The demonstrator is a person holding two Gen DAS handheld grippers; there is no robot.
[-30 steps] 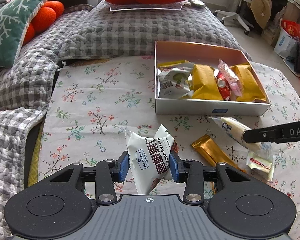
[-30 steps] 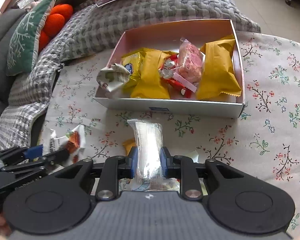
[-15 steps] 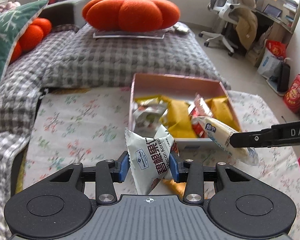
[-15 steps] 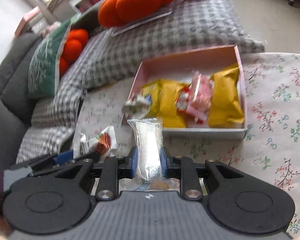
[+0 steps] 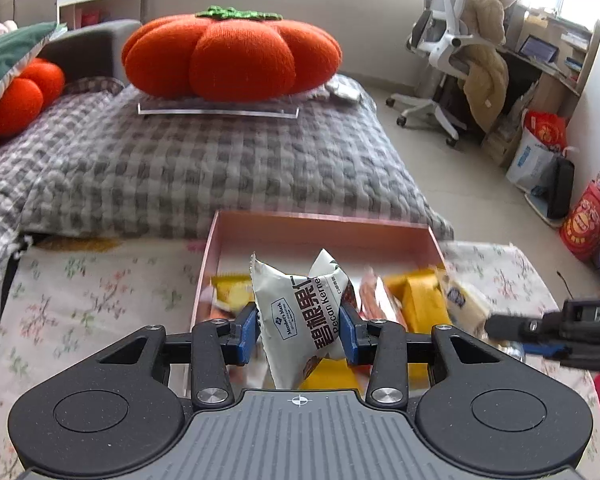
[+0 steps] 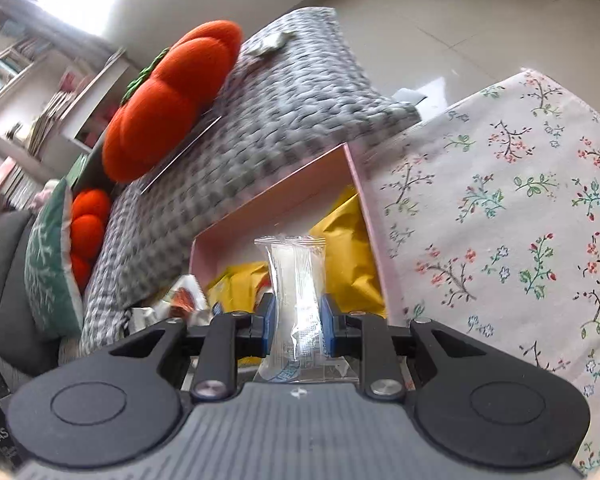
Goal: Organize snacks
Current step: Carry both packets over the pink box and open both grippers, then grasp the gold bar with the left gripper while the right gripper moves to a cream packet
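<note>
Left wrist alone shows desk chair [image 5: 444, 52].

blurred: box snacks [image 5: 416, 300] | hidden: pecan packet [image 5: 304, 316] bottom

Each gripper, left gripper [image 5: 299, 328] and right gripper [image 6: 298, 318], is built from black linkage arms, blue pads, silver screws and a ribbed grey body.
</note>
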